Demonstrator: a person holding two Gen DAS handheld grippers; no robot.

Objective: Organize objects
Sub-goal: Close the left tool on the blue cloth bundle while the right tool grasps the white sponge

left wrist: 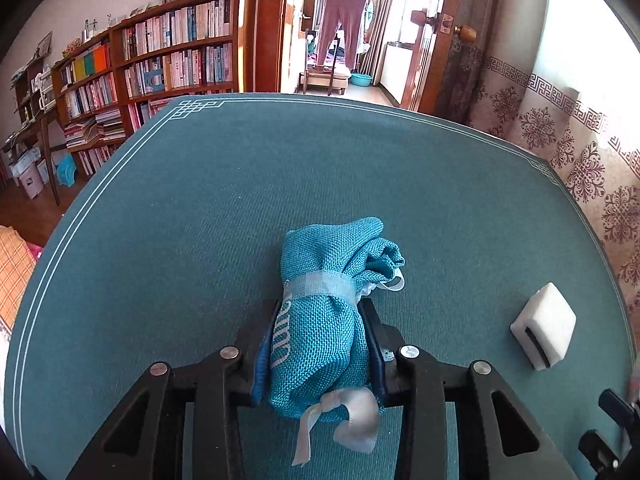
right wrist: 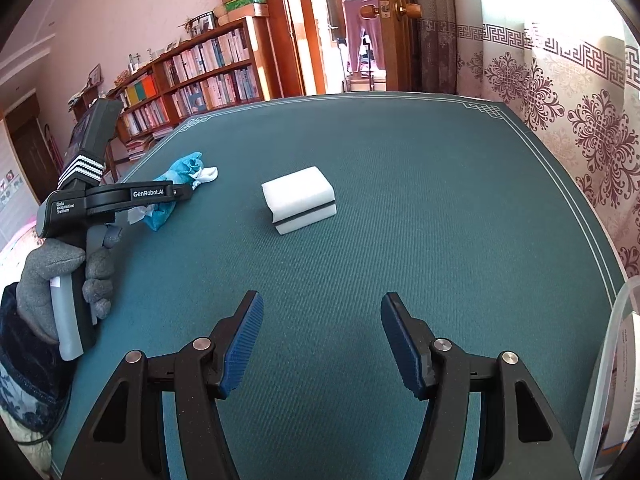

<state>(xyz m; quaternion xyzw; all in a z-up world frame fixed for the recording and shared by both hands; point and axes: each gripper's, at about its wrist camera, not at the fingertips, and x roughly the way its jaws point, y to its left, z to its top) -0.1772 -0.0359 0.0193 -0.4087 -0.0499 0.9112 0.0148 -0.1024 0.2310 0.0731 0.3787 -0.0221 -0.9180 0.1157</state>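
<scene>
A teal woven pouch (left wrist: 320,340) tied with pale ribbon lies on the green table mat (left wrist: 180,208). My left gripper (left wrist: 322,308) is shut on the pouch, its blue pads pressing the two sides. The right wrist view shows the same pouch (right wrist: 182,168) at the left, partly hidden by the left gripper (right wrist: 176,192), which a grey-gloved hand (right wrist: 44,276) holds. A white sponge block with a dark stripe (right wrist: 298,200) rests mid-table, to the right of the pouch (left wrist: 546,326). My right gripper (right wrist: 322,300) hovers open and holds nothing, near the table's front, short of the sponge.
A clear plastic container's rim (right wrist: 616,360) stands at the table's right front edge. Patterned curtains (right wrist: 580,120) hang close along the right side. A bookshelf (left wrist: 168,60) and an open doorway lie beyond the far edge.
</scene>
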